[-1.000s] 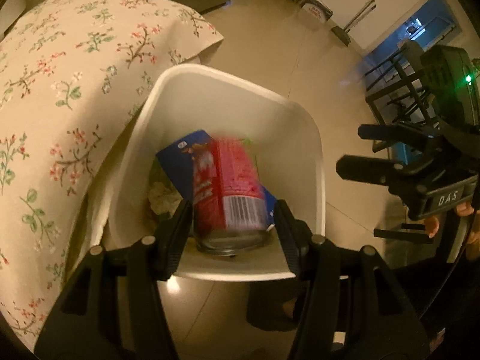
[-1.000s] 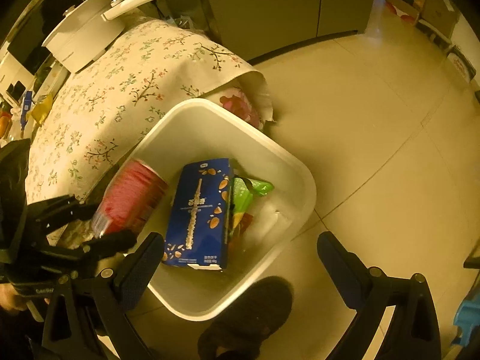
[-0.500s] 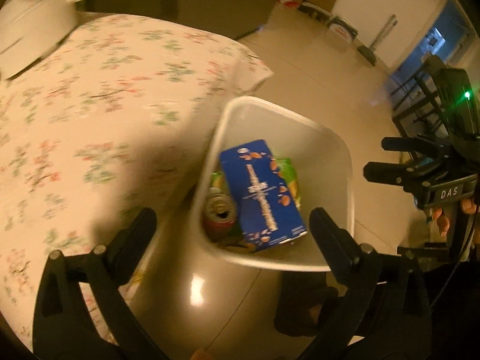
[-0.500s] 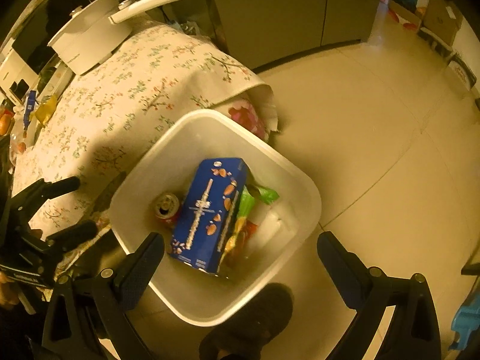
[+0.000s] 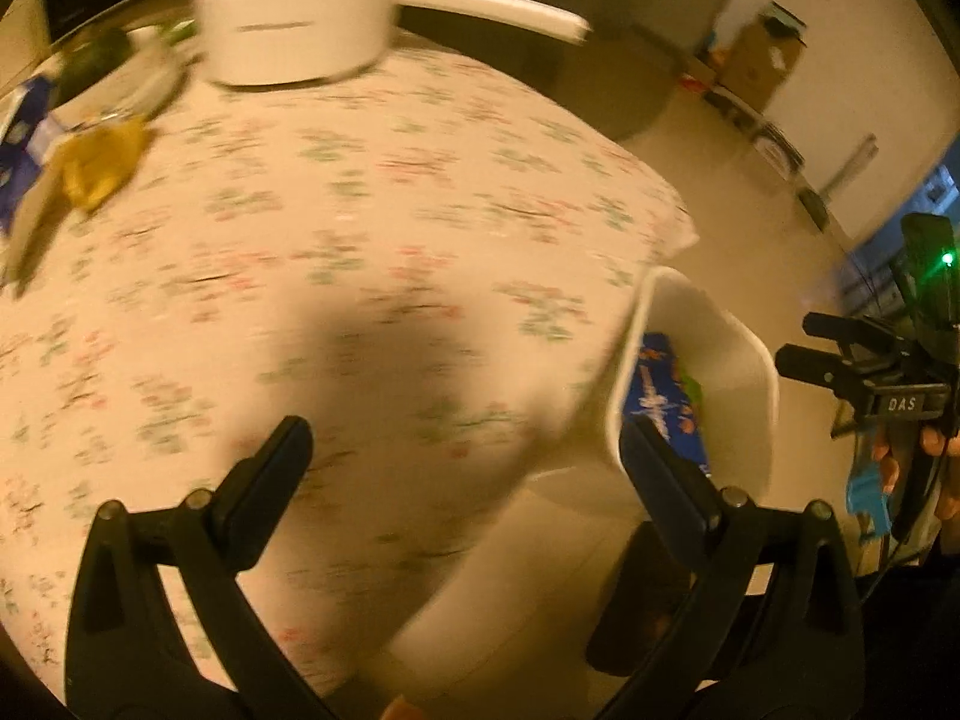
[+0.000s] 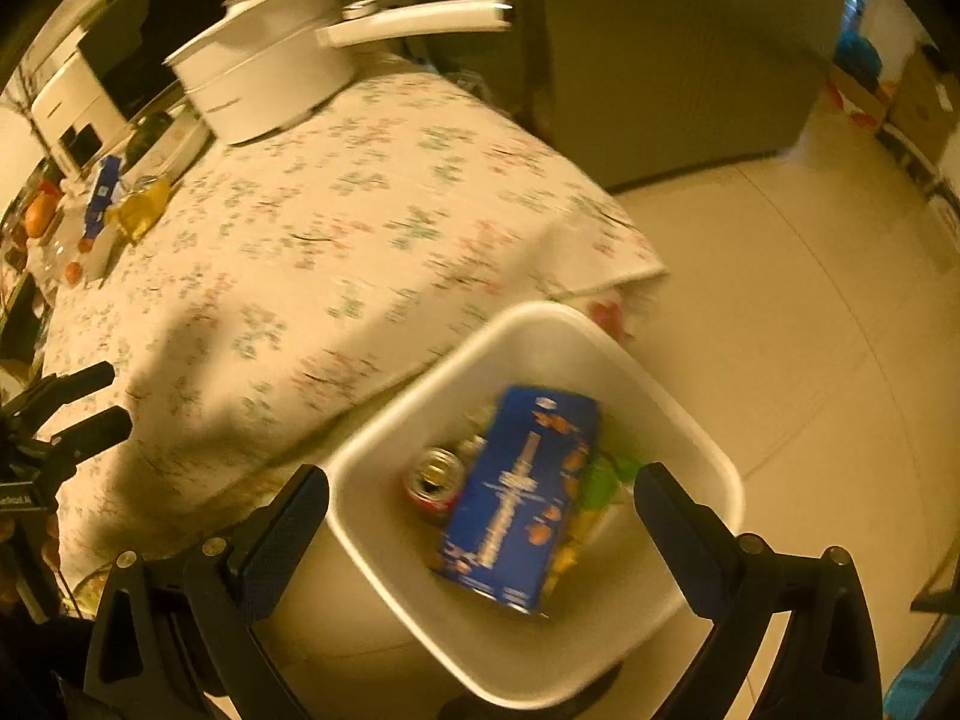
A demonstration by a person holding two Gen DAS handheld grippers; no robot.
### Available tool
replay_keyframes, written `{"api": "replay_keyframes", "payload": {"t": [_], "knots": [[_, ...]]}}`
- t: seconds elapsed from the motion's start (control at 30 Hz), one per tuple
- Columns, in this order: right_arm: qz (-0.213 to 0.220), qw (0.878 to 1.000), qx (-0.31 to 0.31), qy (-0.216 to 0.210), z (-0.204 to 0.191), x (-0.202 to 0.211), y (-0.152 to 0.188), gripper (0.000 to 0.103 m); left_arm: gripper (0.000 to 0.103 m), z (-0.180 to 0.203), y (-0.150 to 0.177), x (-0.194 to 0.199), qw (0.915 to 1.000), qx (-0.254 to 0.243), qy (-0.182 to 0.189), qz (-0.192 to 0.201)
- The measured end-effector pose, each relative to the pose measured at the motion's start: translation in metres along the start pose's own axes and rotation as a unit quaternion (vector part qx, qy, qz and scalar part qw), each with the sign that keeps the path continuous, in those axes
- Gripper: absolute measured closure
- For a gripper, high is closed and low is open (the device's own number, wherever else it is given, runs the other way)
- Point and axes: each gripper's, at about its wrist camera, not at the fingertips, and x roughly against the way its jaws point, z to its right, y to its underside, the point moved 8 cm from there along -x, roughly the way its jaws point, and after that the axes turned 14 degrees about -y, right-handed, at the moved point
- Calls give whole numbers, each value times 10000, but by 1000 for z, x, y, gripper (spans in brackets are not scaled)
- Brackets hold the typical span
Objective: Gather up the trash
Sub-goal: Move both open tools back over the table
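My left gripper (image 5: pixel 465 468) is open and empty above the floral tablecloth (image 5: pixel 360 252), left of the white bin (image 5: pixel 756 360). In the bin lie a blue snack box (image 6: pixel 522 492), a red can (image 6: pixel 435 480) and a green wrapper (image 6: pixel 606 480). My right gripper (image 6: pixel 480 510) stands open over the bin with nothing between its fingers. A yellow wrapper (image 5: pixel 102 162) and a blue packet (image 5: pixel 24 144) lie at the table's far left. In the right wrist view the left gripper (image 6: pixel 90 405) shows at the left edge; in the left wrist view the right gripper (image 5: pixel 795 339) hangs beyond the bin.
A white pot (image 5: pixel 294 6) with a long handle stands at the back of the table. Fruit and bottles (image 6: pixel 42 216) crowd the far left end. The bin stands on the tiled floor (image 6: pixel 780 300) against the table's corner. A dark shoe (image 5: pixel 642 600) is beside the bin.
The left gripper let the red can drop into the bin, opened wide and swung left over the table. The right gripper also drifted toward the table; the bin slid down-right in its view.
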Motion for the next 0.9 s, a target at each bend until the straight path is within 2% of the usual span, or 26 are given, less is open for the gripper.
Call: {"api": "replay_keyframes", "payload": {"t": [0.2, 0.37, 0.57, 0.67, 0.73, 0.9], "knots": [[-27, 9994, 339, -114, -48, -20, -21, 0, 1, -65, 4, 6, 9984, 297, -465, 75], [-36, 9981, 553, -252, -86, -40, -33, 0, 1, -121, 8, 4, 9935, 600, -955, 156], [-45, 9964, 683, -494, -126, -70, -55, 0, 1, -198, -15, -4, 9773, 698, -1942, 487], [-49, 9950, 714, -701, -146, -82, -66, 0, 1, -227, -32, -9, 9716, 748, -2147, 657], [-77, 9938, 818, -751, -161, -93, -76, 0, 2, -242, -40, -15, 9704, 832, -2157, 700], [-36, 9910, 1048, -827, -196, -111, -103, 0, 15, -263, -69, -42, 9670, 701, -2339, 728]]}}
